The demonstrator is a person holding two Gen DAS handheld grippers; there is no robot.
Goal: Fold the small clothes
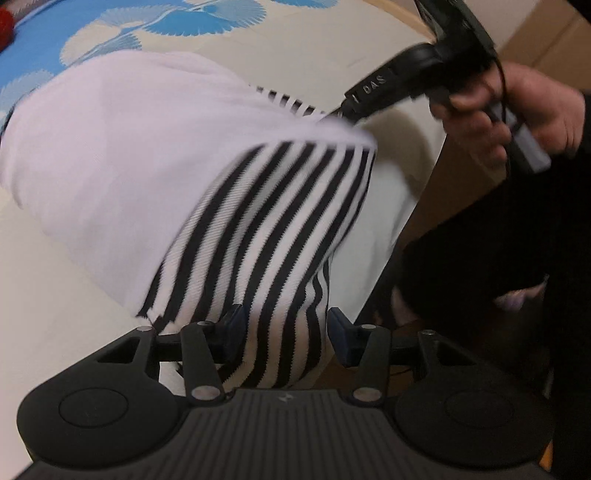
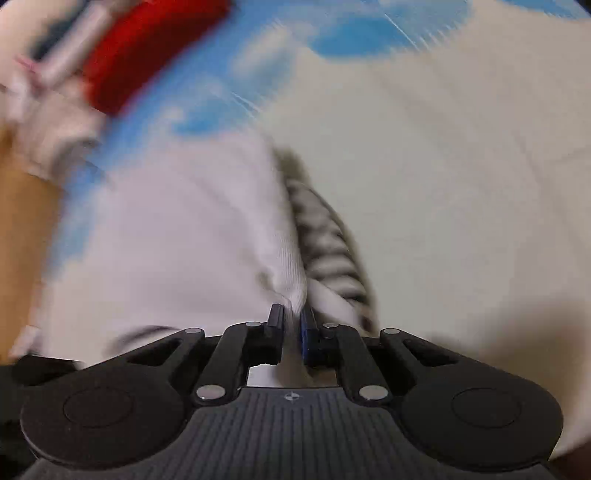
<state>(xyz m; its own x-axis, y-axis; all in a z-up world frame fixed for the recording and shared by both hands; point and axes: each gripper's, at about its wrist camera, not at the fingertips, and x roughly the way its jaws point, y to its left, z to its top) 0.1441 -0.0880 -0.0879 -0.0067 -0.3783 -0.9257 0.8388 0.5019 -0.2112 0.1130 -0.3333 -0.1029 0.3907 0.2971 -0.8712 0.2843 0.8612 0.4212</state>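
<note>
A small garment, white (image 1: 122, 155) with a black-and-white striped part (image 1: 280, 229), hangs lifted over the table. In the left wrist view my left gripper (image 1: 286, 332) stands open with the striped cloth lying between its spread fingers. My right gripper shows at the upper right of that view (image 1: 347, 110), held by a hand, at the garment's far edge. In the blurred right wrist view my right gripper (image 2: 292, 325) is shut on the white cloth (image 2: 184, 240), with the striped part (image 2: 328, 251) just to the right.
The cream tablecloth (image 1: 55, 295) has a blue fan pattern (image 1: 177, 18) at its far side. A red item (image 2: 147, 48) and pale cloth (image 2: 48, 122) lie at the far left. The table edge (image 1: 417, 206) runs at right, with the person's dark clothing (image 1: 498, 240) beyond.
</note>
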